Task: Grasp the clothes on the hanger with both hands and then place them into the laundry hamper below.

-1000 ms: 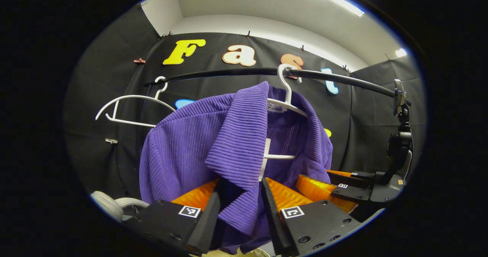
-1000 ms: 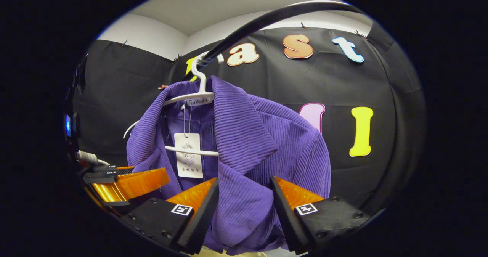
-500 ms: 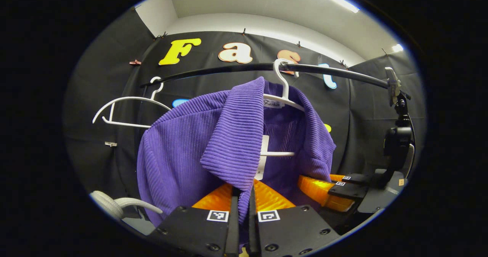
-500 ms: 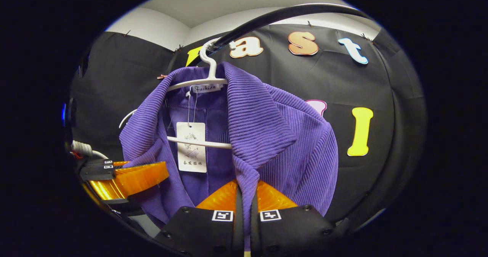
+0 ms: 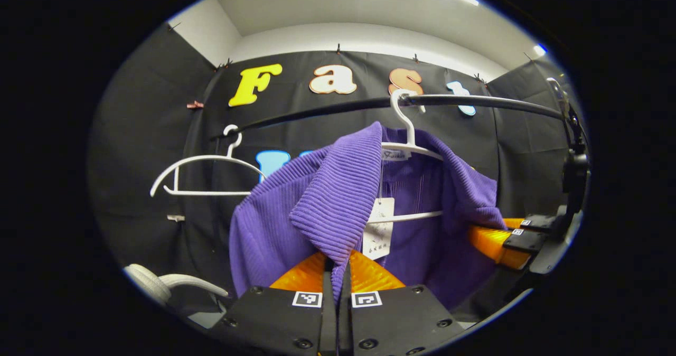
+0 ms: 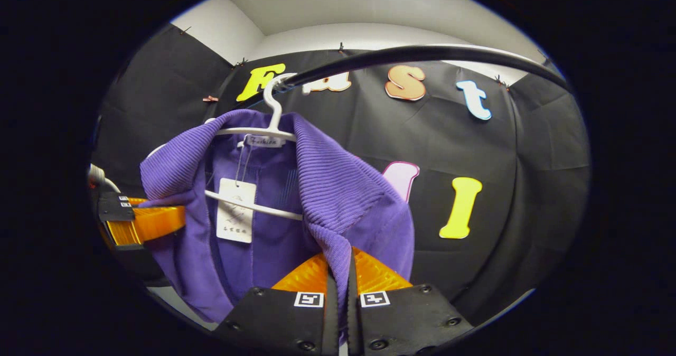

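Both jaws pinched tight, each on a front lapel edge of the purple jacket: left gripper has the ribbed lapel fold squeezed between its fingers at the near bottom of the left gripper view, right gripper clamps the opposite lapel the same way in the right gripper view. Jacket hangs on a white plastic hanger, hook over a black round rail running left to right in front of the booth wall. Fabric is ribbed, corduroy-like, collar folded out, front open; inner lining looks smoother. White paper swing tag dangles inside on a thin string, in front of the hanger's lower crossbar. Left gripper view adds a second, bare white hanger further left on the rail, plus a pale hose or cable loop at lower left; the right gripper sits at its right edge with fabric between its fingers. Right gripper view has the left gripper at its left edge, gripping the far lapel. Rail reads curved in both views, lens distortion.
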Demonstrator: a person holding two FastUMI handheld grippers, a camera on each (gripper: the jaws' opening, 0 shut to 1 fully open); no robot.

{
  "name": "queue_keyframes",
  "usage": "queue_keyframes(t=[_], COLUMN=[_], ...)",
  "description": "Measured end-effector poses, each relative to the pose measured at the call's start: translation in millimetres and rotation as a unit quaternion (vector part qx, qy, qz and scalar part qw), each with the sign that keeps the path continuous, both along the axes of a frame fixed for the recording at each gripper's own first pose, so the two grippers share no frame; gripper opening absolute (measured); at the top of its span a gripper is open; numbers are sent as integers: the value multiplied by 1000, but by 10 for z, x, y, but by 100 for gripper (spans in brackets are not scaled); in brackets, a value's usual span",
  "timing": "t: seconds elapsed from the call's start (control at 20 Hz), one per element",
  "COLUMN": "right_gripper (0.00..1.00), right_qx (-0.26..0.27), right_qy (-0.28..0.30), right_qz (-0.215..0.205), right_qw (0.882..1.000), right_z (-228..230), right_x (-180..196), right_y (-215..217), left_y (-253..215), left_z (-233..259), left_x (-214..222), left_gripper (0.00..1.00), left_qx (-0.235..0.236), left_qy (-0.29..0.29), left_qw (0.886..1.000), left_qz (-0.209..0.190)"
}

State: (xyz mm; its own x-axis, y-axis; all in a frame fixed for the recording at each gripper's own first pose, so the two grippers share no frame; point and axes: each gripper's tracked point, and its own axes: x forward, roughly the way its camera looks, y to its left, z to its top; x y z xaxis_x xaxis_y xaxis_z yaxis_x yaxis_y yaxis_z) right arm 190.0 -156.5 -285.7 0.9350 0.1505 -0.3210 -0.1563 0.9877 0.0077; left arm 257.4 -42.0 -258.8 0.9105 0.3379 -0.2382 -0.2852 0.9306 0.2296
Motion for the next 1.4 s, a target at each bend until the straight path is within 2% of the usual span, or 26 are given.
queue_keyframes(t=[0.05, 0.15, 0.2, 0.25, 0.45, 0.7, 0.95, 1.1, 1.25, 1.4], right_gripper=[11, 11, 6, 10, 10, 10, 11, 11, 10, 10], right_qx=[-3, -11, -20, -26, -49, -16, -24, -29, -51, -57], right_qy=[-4, -17, -26, -38, -86, -139, -147, -148, -144, -143], right_qz=[-9, -29, -39, -48, -77, -89, -97, -111, -118, -128], right_qw=[1000, 999, 999, 998, 992, 986, 984, 982, 981, 980], right_z=[51, 172, 249, 343, 713, 1159, 1088, 982, 812, 714], right_x=[0, 40, 40, 61, 169, 300, 462, 582, 698, 772], right_y=[-76, -231, -307, -375, -576, -519, -592, -685, -723, -768], left_y=[21, 96, 149, 209, 392, 562, 975, 1161, 1322, 1285], left_z=[50, 186, 263, 352, 632, 1021, 1062, 1024, 736, 549], left_x=[-13, -71, -102, -126, -200, -223, -99, 43, 114, 130], left_gripper=[6, 4, 5, 4, 4, 6, 6, 6, 6, 6], left_qx=[9, 27, 37, 47, 77, 147, 175, 167, 155, 144], left_qy=[-1, -8, -11, -16, -28, -48, -38, -35, -4, 6], left_qw=[1000, 1000, 999, 998, 995, 986, 980, 981, 984, 986], left_qz=[1, 11, 18, 27, 55, 63, 84, 87, 92, 88])
